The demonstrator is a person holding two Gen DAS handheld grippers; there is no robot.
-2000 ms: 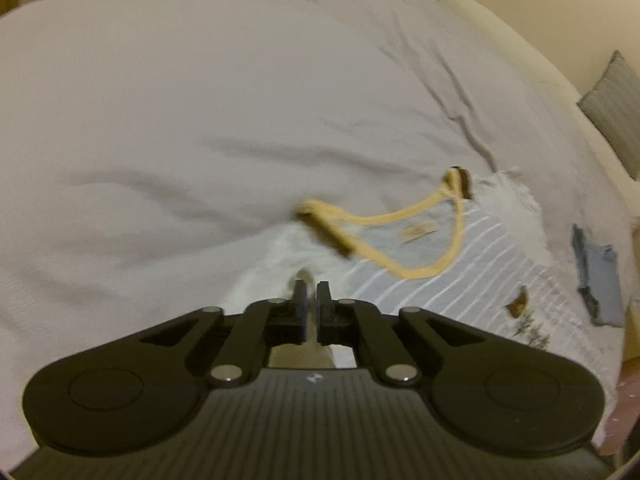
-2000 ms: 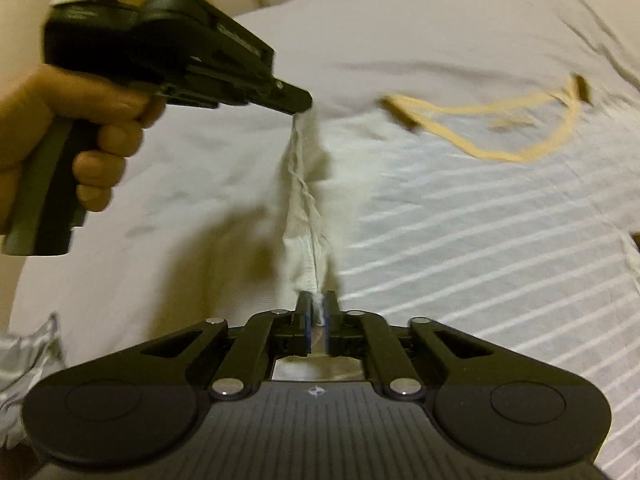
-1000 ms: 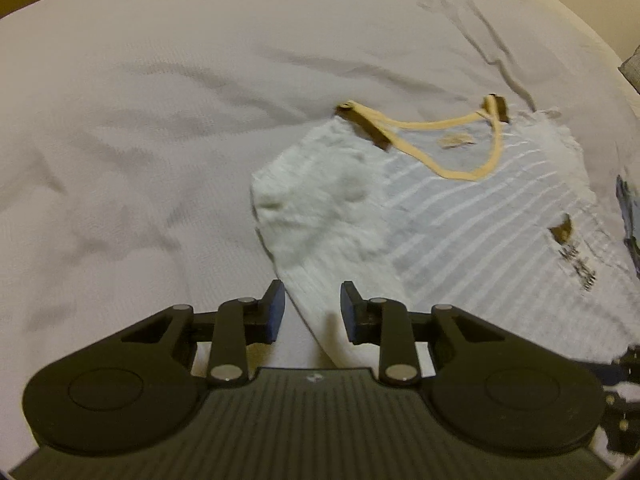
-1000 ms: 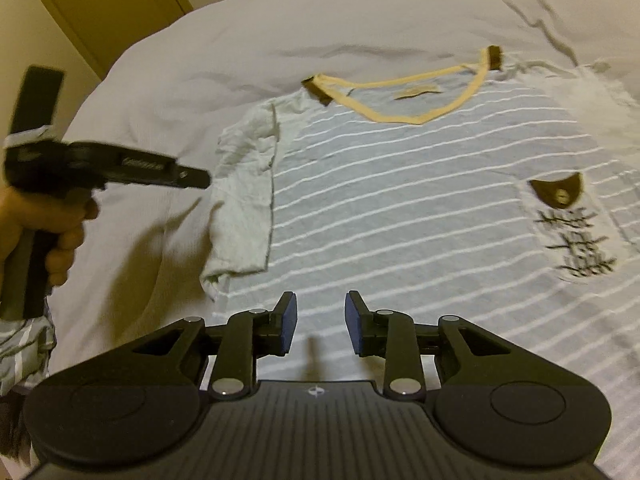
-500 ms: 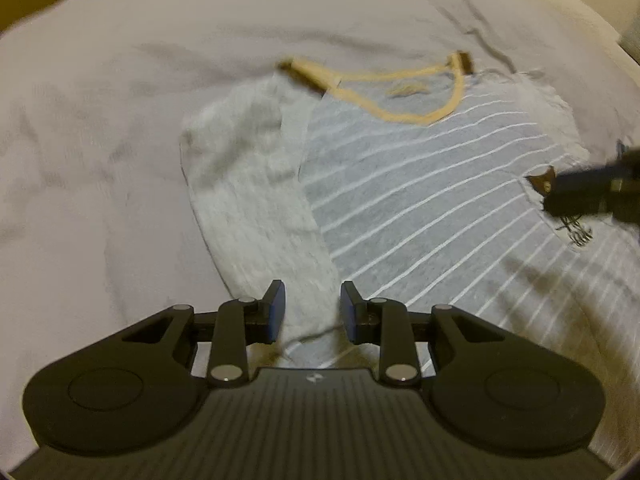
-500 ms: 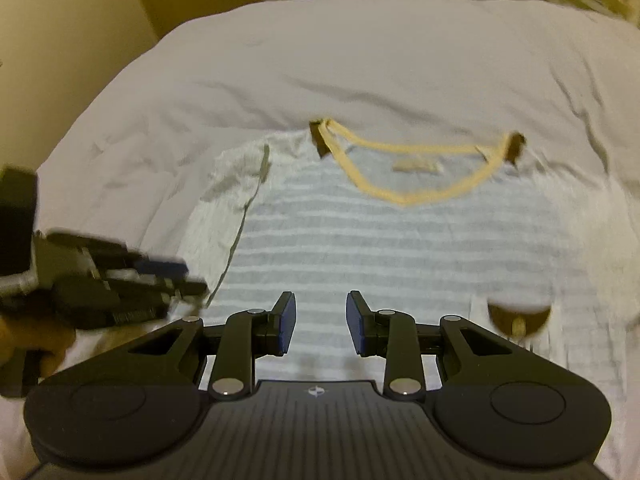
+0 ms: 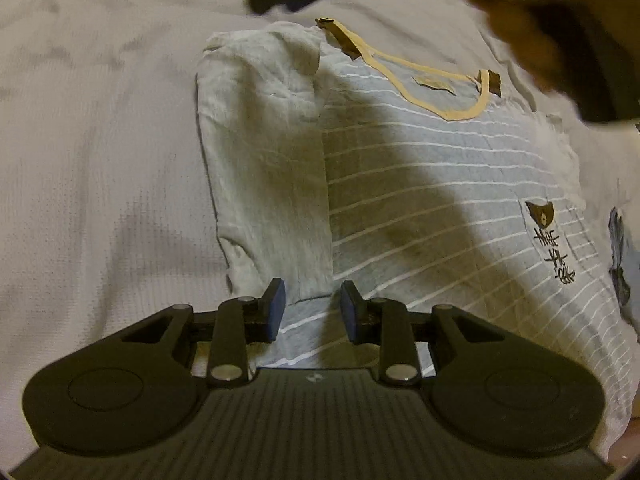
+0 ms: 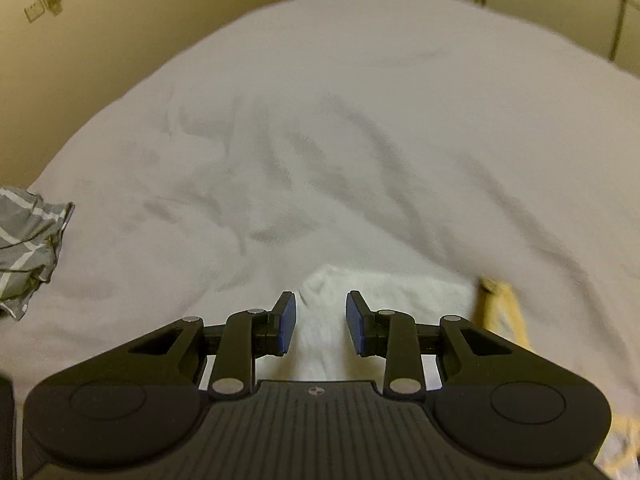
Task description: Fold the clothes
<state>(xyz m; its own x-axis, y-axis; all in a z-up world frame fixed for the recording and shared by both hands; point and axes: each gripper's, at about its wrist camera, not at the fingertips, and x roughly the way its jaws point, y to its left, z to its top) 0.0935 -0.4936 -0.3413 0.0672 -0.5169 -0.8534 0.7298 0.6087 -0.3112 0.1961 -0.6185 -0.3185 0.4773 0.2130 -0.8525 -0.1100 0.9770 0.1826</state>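
Lying flat on the pale bedspread [image 7: 100,152], the striped T-shirt [image 7: 420,184] has its light grey sleeve [image 7: 264,152] folded in over the chest, the yellow neckband [image 7: 404,64] toward the far side and a small bear pocket [image 7: 540,216] at our right. We hold the left gripper [image 7: 312,312] low over the shirt's near part with its jaws spread apart and nothing between them; the sleeve's lower edge shows in the gap. Above the collar, a blurred dark tool and the hand [image 7: 532,40] holding it cross the top of the left view, casting a broad shadow across the stripes. Our right gripper [image 8: 320,322] is likewise released and empty, hovering over the shirt's pale shoulder [image 8: 384,292], with a strip of the yellow neckband [image 8: 500,304] just to its right. A crumpled grey striped garment [image 8: 28,240] sits at the bedspread's left edge, well apart. Beyond the bed stands a cream wall [image 8: 120,20].
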